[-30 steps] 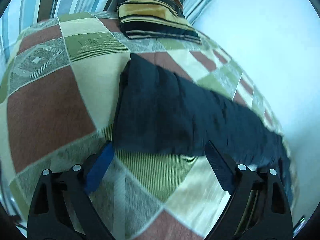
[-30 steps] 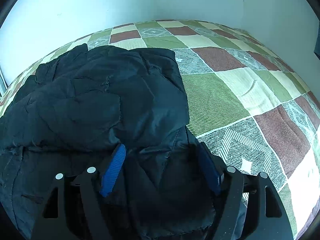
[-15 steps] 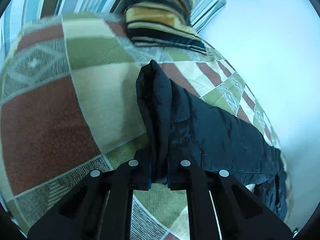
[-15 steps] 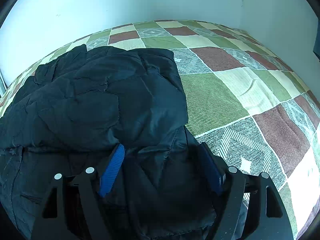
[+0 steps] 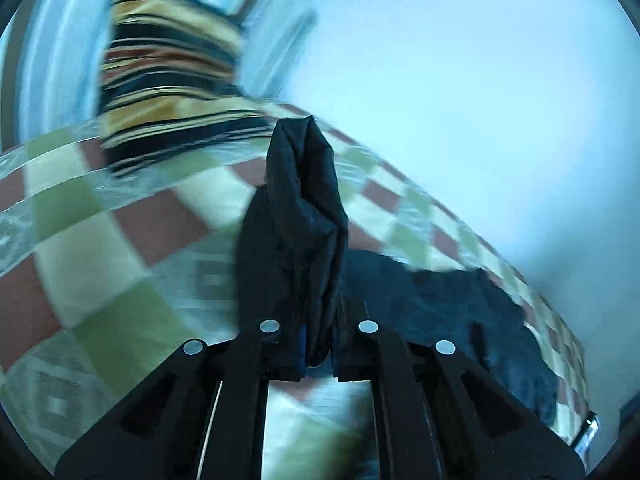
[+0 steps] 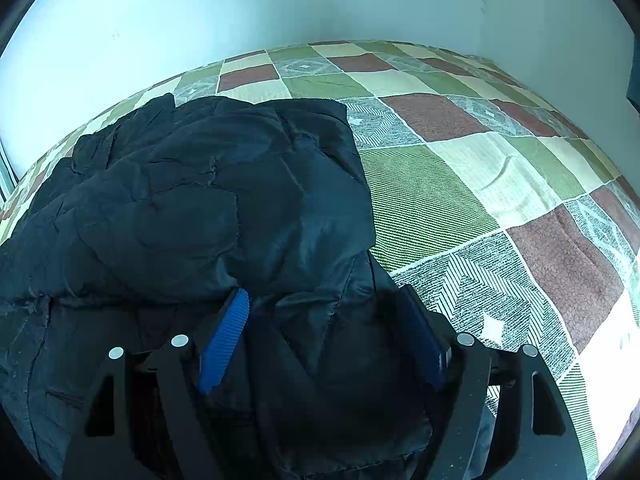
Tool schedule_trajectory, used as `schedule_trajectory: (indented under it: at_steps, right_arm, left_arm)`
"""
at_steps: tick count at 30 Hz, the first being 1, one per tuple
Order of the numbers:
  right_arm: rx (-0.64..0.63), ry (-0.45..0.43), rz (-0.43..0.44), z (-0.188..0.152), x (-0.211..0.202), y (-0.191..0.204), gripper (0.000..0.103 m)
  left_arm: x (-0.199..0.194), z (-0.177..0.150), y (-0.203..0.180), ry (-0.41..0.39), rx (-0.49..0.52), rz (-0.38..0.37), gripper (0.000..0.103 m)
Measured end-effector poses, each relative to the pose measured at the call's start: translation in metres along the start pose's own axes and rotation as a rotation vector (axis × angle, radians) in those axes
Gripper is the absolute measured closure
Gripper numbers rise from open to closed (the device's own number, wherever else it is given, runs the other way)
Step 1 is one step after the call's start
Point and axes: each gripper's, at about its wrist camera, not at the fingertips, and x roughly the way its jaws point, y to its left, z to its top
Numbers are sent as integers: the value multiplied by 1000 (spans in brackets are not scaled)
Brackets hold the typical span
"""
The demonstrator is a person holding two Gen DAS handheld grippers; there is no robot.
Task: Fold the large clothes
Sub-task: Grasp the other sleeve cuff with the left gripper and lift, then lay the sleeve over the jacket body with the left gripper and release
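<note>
- Left wrist view: the left gripper (image 5: 318,354) is pinching a bunched end of the dark jacket (image 5: 298,216), jaws fully closed on it, the fabric standing clear above the checked bedspread (image 5: 120,240).
- Right wrist view: the right gripper (image 6: 320,336) is sitting with jaws wide apart over the jacket's bulk (image 6: 200,200); I'm not seeing its pads (image 6: 224,338) pressing anything.
- I'm judging the fold is going best if the lifted end is carried over the body while the right is pinning the rest flat.
- The striped pillow (image 5: 168,80) is lying close by, so I'm suggesting staying clear of it.
</note>
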Motion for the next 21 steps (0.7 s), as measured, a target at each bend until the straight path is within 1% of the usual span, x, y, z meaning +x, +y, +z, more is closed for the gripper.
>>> schedule_trajectory:
  at_steps: [1,2,5,8,9,11,13,21]
  right_arm:
    - [2,0,2,0,0,0,28]
    - [4,-1,4,0,0,0,28]
    - [9,-2,11,-1,0,-1,28]
    - [14,-3,17,0,0,-2,28]
    - [15,-3,18,-1,0,-2,28]
    - [17,-4,20,-1,0,-2,28]
    - [19,-4,22,-1,0,-2,28]
    - [32,-3,42,-1,1,-6,28]
  left_arm:
    - [4,-2,-17,8,19,-26,96]
    - [7,-3,-29,14,34,-40,96]
    - [24,-14,-81,43,106,-88,96]
    - [37,-25,-117,76,152,-120,96]
    - [44,-31,-136,94,175,-134,96]
    - [50,-40,-155,117,199,-150,96]
    - [60,-54,-179,151,229,-168,96]
    - [87,-108,-255,257,332,-237,96]
